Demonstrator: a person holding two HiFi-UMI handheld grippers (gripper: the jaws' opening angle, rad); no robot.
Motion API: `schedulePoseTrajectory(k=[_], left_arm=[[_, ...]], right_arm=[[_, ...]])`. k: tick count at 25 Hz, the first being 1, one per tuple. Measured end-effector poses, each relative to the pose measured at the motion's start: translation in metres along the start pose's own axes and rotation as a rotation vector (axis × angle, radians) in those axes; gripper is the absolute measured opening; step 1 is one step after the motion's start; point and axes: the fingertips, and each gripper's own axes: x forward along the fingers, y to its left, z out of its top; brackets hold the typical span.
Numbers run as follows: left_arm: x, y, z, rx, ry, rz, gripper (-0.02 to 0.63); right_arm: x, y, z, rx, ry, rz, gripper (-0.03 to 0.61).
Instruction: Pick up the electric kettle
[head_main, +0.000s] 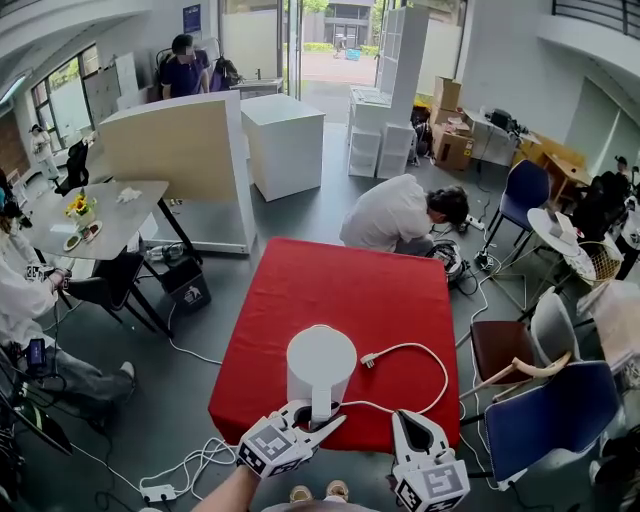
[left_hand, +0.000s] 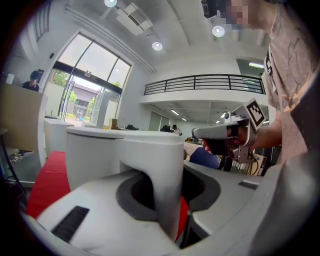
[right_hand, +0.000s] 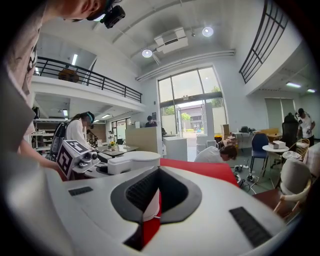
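White plastic kettle (head_main: 320, 362): left gripper (head_main: 322, 422) clamped on its handle (left_hand: 167, 190); right gripper (head_main: 410, 420) jaws together, empty. Risk: cord (head_main: 446, 375) trailing right of left gripper could snag on lift, tipping the kettle.

Square red-covered table (head_main: 400, 300) at centre. Beyond its far edge, a person in a white shirt (head_main: 390, 212) crouches on the grey floor. Right of the table stand a blue upholstered chair (head_main: 545, 410) and a brown-seated chair (head_main: 498, 345). At far left is a grey table (head_main: 125, 215) bearing yellow flowers (head_main: 79, 205); behind, a white cabinet (head_main: 285, 140).
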Motion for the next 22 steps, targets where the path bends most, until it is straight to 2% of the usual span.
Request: schedulePoseTrajectory(k=[9, 13, 17, 22], left_arm=[[0.006, 0.005, 0.04, -0.049, -0.096, -0.009, 0.101], [-0.001, 0.006, 0.058, -0.023, -0.119, 0.008, 0.1], [-0.012, 0.004, 0.091, -0.01, -0.174, -0.001, 0.1], [-0.015, -0.001, 0.114, 0.014, -0.191, 0.018, 0.1]], right_arm=[[-0.004, -0.014, 0.0, 0.002, 0.008, -0.017, 0.018], [-0.003, -0.017, 0.0, -0.001, 0.001, -0.012, 0.018], [0.0, -0.014, 0.002, 0.002, -0.008, 0.001, 0.018], [-0.005, -0.012, 0.011, 0.001, -0.022, 0.022, 0.018]])
